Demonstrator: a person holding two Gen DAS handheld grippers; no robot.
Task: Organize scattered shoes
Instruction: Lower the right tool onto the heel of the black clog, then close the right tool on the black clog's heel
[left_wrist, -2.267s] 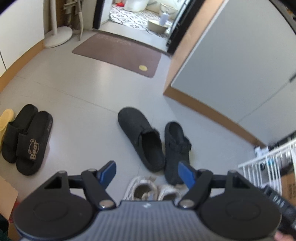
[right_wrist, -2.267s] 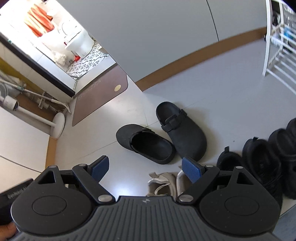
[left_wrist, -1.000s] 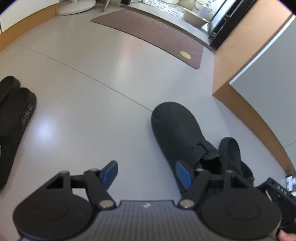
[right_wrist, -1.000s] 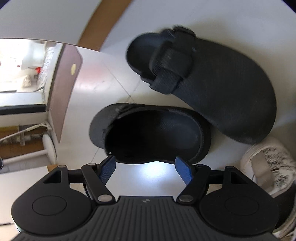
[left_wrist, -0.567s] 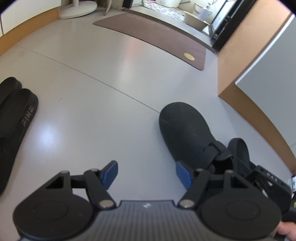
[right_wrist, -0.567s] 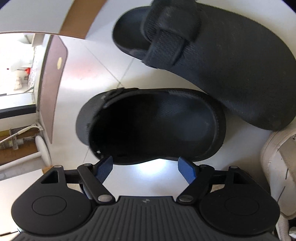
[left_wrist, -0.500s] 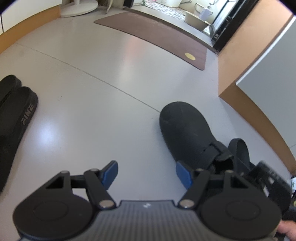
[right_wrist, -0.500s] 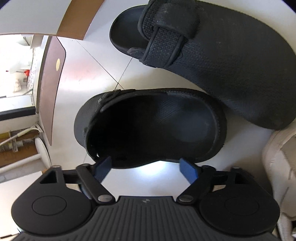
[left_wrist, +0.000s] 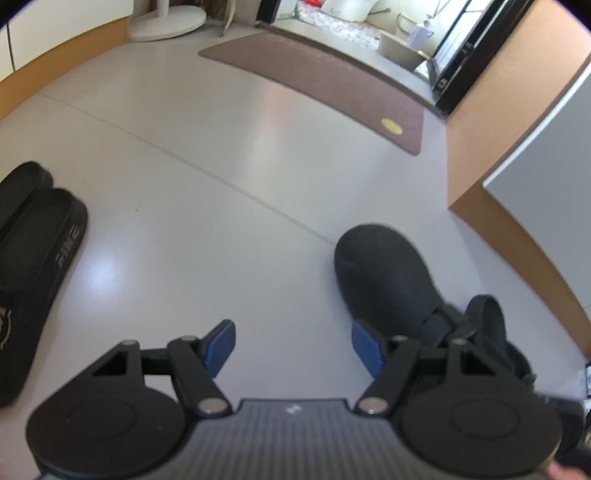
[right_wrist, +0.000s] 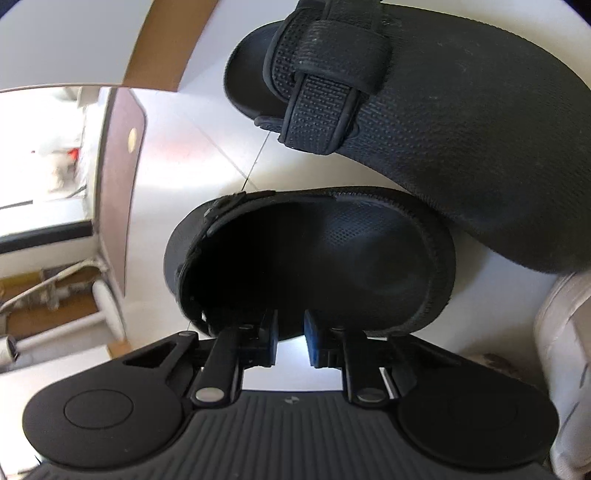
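On the pale floor (left_wrist: 177, 206), the right gripper (right_wrist: 290, 341) has just closed and now pinches the near rim of the open black clog (right_wrist: 314, 258), probably because this thin wall is the easiest place to lift. Its partner clog (right_wrist: 443, 122) lies touching it behind, and a white sneaker (right_wrist: 565, 332) is close beside. The left gripper (left_wrist: 291, 349) hovers spread and empty over wide free floor, black slides (left_wrist: 40, 266) well apart.

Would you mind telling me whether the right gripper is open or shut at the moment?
Shut. The right gripper has just closed its jaws on the near rim of the black clog, its blue pads close together.
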